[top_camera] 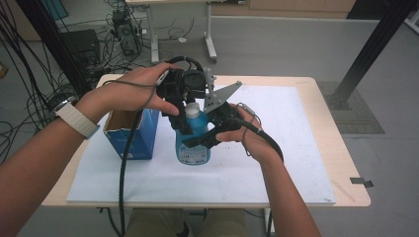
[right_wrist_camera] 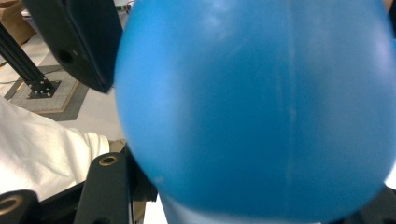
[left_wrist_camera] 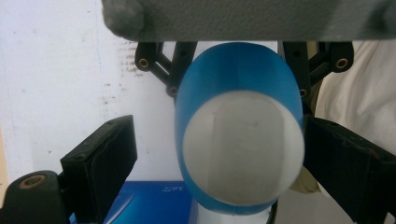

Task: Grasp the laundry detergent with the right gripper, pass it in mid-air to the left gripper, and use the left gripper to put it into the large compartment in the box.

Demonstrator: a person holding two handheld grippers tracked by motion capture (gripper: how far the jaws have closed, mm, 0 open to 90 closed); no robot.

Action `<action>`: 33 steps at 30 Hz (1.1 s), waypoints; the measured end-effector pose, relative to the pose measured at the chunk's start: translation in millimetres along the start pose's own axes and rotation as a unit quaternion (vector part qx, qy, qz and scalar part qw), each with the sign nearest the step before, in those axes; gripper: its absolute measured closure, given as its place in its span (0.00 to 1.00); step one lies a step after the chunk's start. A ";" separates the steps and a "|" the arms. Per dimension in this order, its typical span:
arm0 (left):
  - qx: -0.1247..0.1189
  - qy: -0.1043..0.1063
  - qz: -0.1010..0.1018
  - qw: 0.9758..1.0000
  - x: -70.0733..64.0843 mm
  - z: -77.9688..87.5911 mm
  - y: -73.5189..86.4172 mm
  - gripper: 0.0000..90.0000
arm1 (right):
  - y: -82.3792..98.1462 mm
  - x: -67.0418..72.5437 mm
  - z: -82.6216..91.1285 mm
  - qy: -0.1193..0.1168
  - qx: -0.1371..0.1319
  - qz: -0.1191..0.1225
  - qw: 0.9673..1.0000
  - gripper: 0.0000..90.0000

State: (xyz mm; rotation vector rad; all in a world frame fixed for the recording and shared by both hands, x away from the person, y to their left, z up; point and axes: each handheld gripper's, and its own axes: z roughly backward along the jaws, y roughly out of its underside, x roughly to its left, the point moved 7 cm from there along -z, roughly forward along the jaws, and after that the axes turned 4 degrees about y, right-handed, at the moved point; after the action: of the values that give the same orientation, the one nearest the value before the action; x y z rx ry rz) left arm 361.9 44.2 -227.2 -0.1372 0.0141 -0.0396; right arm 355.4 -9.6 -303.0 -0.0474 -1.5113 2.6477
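Two hands meet at the centre of the high view over one blue bottle (top_camera: 193, 143) standing on the table (top_camera: 316, 148). The right tongs (top_camera: 200, 140) come in from the right, clenched on the bottle's body. The left tongs (top_camera: 184, 123) point down around its white cap (left_wrist_camera: 243, 147), one pad touching, the other apart, released. One open blue box (top_camera: 141, 136) stands just left; its contents are hidden.

High view: above the bench's (top_camera: 316, 148) near edge, facing forward and down. Gripper views: pressed close against the shared blue bottle (top_camera: 193, 140).
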 end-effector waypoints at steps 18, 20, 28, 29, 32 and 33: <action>0.002 0.008 -0.004 1.000 -1.1 -2.3 -2.6 0.21 | -6.1 0.2 2.8 0.002 -0.004 0.004 1.000 0.47; 0.002 0.008 -0.004 1.000 -0.7 -2.3 -2.3 0.22 | -6.6 0.5 3.5 0.001 -0.004 0.004 1.000 0.47; 0.001 0.012 -0.002 1.000 -2.3 -3.0 -3.3 0.24 | -10.3 1.7 4.5 -0.001 -0.003 0.009 1.000 0.47; 0.001 0.013 -0.003 1.000 -2.3 -2.9 -3.2 0.25 | -10.6 1.8 4.5 -0.001 -0.003 0.009 1.000 0.47; 0.001 0.013 -0.003 1.000 -2.8 -3.3 -3.5 0.27 | -10.9 2.1 4.7 0.000 0.000 0.009 1.000 0.47; 0.000 0.015 -0.002 1.000 -3.4 -3.6 -3.8 0.27 | -11.0 2.0 4.8 -0.001 -0.001 0.010 1.000 0.47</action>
State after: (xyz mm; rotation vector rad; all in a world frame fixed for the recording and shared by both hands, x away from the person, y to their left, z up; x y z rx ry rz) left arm 358.2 40.1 -230.2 -0.1375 0.0428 -0.0456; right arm 353.8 -8.0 -291.1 -0.0618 -1.5216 2.6623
